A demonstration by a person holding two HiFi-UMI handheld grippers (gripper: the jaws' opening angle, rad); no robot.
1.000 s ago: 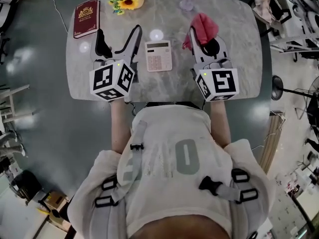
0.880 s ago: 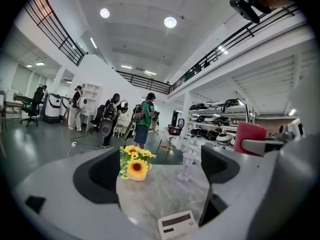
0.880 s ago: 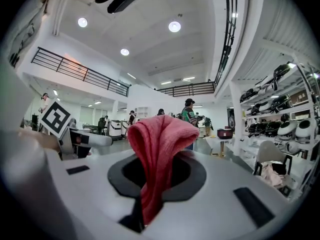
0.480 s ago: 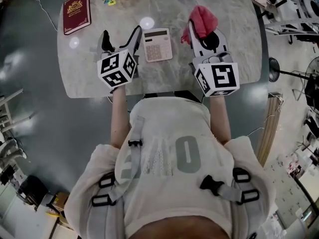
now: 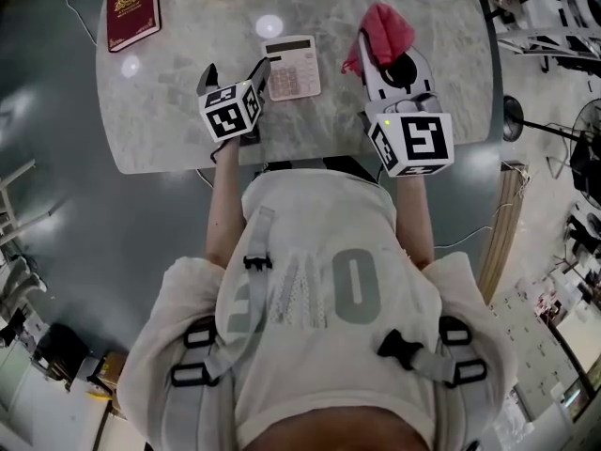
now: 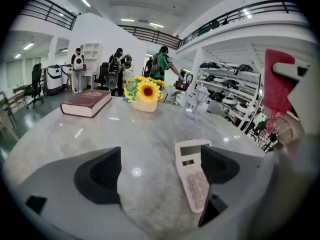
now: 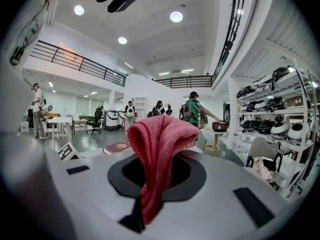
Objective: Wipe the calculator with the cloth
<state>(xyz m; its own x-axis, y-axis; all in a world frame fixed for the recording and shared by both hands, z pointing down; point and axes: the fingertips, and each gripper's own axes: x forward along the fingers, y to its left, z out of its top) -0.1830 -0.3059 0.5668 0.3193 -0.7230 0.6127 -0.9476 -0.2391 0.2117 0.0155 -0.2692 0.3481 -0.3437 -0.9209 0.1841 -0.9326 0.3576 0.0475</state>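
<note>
Left gripper (image 5: 235, 69): low over the marble desk (image 5: 169, 130), jaws spread wide with nothing clamped between them; in its own view (image 6: 160, 179) bare desk fills most of the gap. A dark red book (image 5: 131, 9) lies well apart at the far left corner.
Calculator (image 5: 291, 67): flat on the desk, keys up, screen at the far end. In the left gripper view it (image 6: 192, 176) lies just inside that gripper's right jaw; whether they touch cannot be told.
Sunflowers (image 6: 145, 91): in a small pot at the far edge of the desk, beyond the calculator.
Cloth (image 5: 383, 31): pinkish red, bunched up, held right of the calculator and apart from it.
Right gripper (image 5: 387, 59): jaws pinched together on the cloth (image 7: 157, 149), which bulges above them (image 7: 155, 184) and hangs through the narrow slit.
</note>
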